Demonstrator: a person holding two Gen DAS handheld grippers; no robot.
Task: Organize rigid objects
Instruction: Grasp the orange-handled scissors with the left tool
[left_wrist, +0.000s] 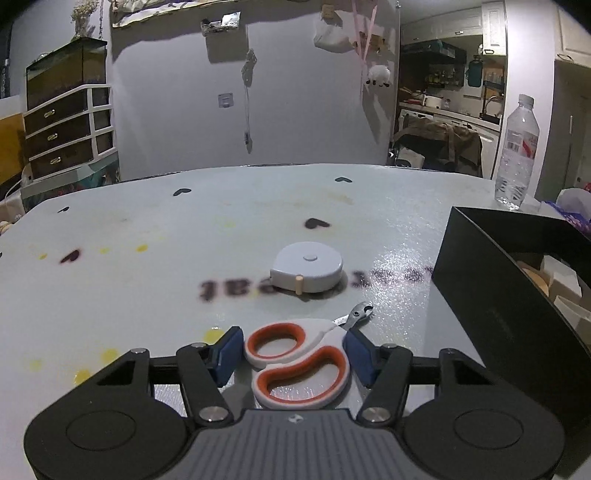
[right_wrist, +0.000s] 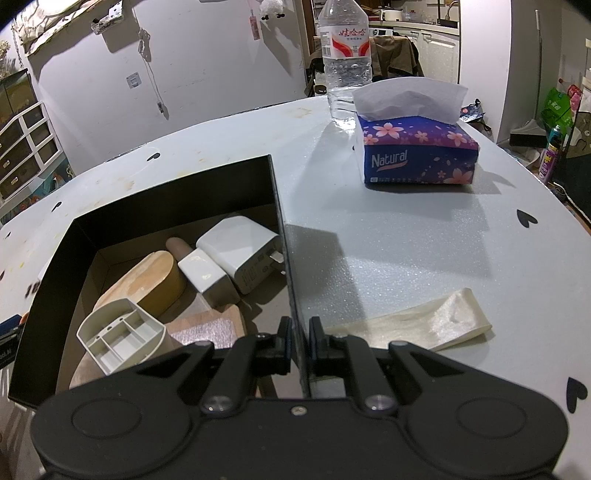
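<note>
In the left wrist view, white and orange pet nail clippers (left_wrist: 299, 360) lie on the grey table between the blue pads of my open left gripper (left_wrist: 295, 350); the pads stand beside the handles, apart from them. A round grey tape measure (left_wrist: 306, 272) lies further ahead. The black box (left_wrist: 495, 295) stands to the right. In the right wrist view, my right gripper (right_wrist: 298, 334) is shut on the right wall of the black box (right_wrist: 284, 236). Inside lie a white charger (right_wrist: 240, 251), a white and tan bottle (right_wrist: 203, 271), a wooden oval piece (right_wrist: 155, 277) and a white divided tray (right_wrist: 118, 338).
A water bottle (right_wrist: 345, 59) and a blue tissue pack (right_wrist: 417, 147) stand at the table's far side. A crumpled clear plastic strip (right_wrist: 424, 321) lies right of the box. Black heart marks dot the table (left_wrist: 147, 258).
</note>
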